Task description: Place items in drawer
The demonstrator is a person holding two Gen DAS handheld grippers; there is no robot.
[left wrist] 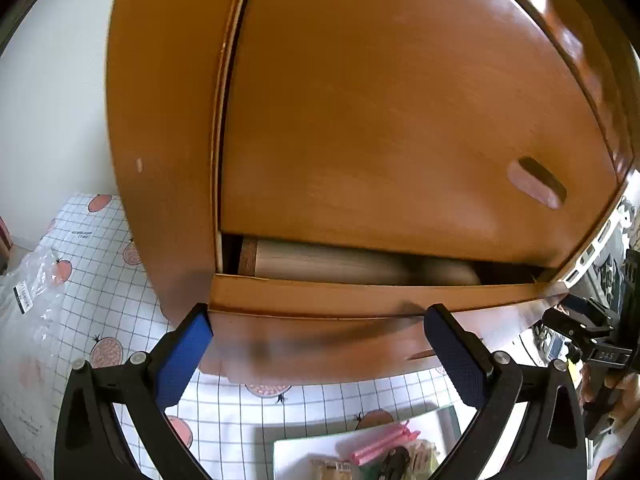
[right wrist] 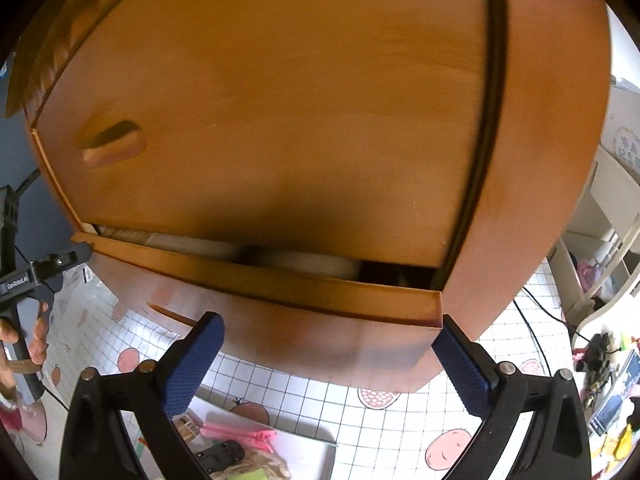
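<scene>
- Cabinet [left wrist: 380,120], wooden, filled both views, standing on the table [left wrist: 100,280] with its gridded fruit-print cloth.
- Bottom drawer [left wrist: 360,300] stood slightly ajar; judging by that, the step in hand was opening it, and the next move called for pulling it out further.
- Tray [left wrist: 304,448] near the cabinet's foot carried the items, a pink bundle [left wrist: 380,444] among them, not yet stowed.
- Left gripper [left wrist: 318,356] and right gripper [right wrist: 330,364] both faced the drawer front, fingers spread wide, holding nothing.
</scene>
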